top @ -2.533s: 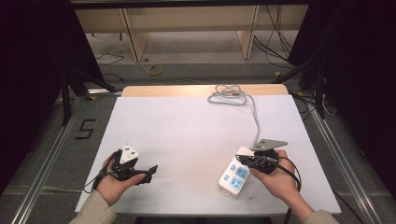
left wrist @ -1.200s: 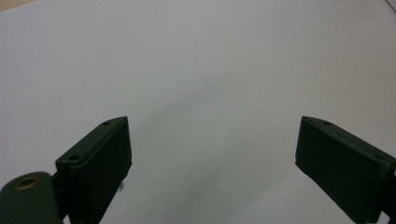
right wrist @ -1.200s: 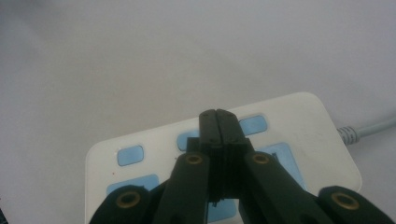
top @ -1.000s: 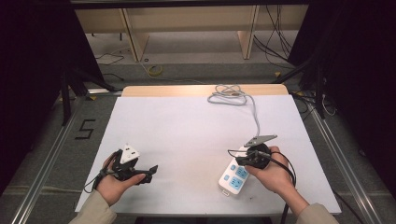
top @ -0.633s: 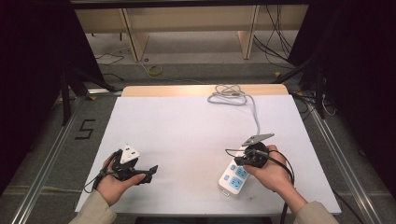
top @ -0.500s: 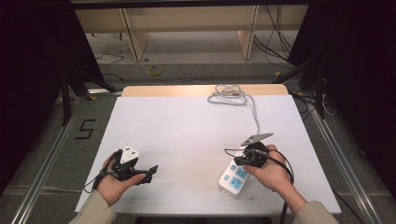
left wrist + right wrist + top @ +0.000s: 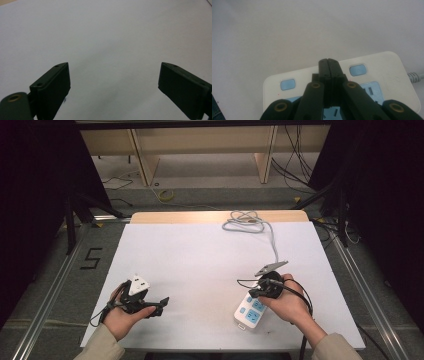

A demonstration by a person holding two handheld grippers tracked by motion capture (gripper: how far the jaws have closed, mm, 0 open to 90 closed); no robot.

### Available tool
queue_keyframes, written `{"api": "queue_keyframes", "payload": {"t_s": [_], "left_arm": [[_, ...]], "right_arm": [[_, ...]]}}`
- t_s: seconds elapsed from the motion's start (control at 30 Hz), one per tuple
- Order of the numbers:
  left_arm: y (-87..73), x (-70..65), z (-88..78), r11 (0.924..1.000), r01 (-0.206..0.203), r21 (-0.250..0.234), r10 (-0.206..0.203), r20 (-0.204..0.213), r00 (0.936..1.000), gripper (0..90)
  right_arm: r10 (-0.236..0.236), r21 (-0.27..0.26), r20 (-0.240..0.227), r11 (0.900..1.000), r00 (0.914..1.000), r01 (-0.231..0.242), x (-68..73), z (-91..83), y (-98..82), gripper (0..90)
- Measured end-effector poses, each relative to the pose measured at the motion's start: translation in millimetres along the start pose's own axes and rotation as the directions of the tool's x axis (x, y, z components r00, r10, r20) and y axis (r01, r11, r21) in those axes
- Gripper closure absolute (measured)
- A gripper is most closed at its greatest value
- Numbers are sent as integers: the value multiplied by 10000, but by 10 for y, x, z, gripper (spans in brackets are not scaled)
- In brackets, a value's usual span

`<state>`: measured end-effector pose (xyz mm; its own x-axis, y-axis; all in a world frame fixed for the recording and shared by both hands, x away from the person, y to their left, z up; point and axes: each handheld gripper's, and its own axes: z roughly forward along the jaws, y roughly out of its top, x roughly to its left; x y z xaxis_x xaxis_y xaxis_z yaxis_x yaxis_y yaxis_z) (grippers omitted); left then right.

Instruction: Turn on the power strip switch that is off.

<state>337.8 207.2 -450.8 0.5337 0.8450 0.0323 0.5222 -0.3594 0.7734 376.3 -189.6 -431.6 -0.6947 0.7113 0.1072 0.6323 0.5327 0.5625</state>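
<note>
Blue switches [image 7: 287, 84] on power strip [image 7: 251, 310] seemingly beneath pressed-together right claw [image 7: 329, 62].

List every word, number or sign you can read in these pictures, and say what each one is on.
"5": a dark numeral marked on the grey floor, left of the table in the high view.
Power strip: faint embossed marks on its white casing beside the blue buttons, too blurred to read.
Nothing else legible; the table's white surface carries no print.
</note>
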Motion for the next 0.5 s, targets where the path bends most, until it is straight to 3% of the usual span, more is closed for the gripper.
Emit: {"api": "queue_keyframes", "payload": {"t_s": [0.5], "left_arm": [[0, 1, 1, 10000, -16, -1, 16, -1, 10000, 101]], "right_arm": [[-86, 238, -55, 9997, 9999, 87, 20, 45, 41, 900]]}}
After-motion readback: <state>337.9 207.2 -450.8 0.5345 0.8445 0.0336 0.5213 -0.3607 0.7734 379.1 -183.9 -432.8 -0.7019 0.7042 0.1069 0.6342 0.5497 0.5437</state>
